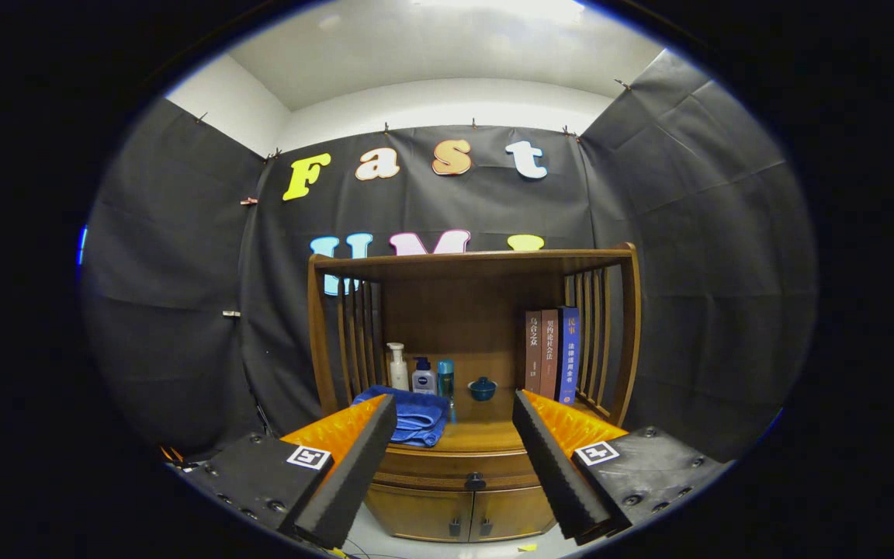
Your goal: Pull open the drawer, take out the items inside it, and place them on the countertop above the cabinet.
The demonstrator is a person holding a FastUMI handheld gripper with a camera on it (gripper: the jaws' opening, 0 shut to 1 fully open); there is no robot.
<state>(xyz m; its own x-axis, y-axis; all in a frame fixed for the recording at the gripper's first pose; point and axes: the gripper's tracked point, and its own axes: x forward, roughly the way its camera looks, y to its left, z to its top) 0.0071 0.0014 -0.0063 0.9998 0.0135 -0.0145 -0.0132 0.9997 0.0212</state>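
Spread wide and empty, the gripper faces the cabinet; its drawer, knob between the fingers, looks closed. Nothing seems started: opening, emptying and placing on the countertop remain.

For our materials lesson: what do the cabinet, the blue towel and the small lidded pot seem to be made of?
Cabinet: apparently varnished brown wood with slatted sides. Blue towel: soft, folded cloth. Small lidded pot: possibly glazed ceramic, judging by its dark blue sheen. The open gripper hangs before the shut drawer.
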